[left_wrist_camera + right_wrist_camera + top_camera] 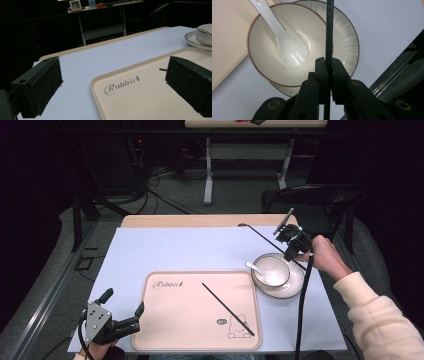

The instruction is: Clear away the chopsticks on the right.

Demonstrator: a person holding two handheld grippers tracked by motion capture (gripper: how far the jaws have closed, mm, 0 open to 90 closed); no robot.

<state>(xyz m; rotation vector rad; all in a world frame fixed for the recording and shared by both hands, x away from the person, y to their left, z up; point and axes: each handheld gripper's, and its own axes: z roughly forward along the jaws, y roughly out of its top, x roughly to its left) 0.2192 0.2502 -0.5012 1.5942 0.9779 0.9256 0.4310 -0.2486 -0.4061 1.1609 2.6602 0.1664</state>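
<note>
Now, right claw [291,241]: clamping one black chopstick [329,30], hanging over the bowl [272,269].
Left claw [125,311]: gaping empty at the tray [155,330] corner.
Done: other chopstick [227,308] is lying on the tray.
Left: probably laying the held one beside it.

The room is dark. Beyond the left claw [120,317] a grey floor [165,190] carries tangled black cables [150,182] and a white-legged desk [245,150]. Behind the right claw [291,241] stands a black chair [320,202].
</note>
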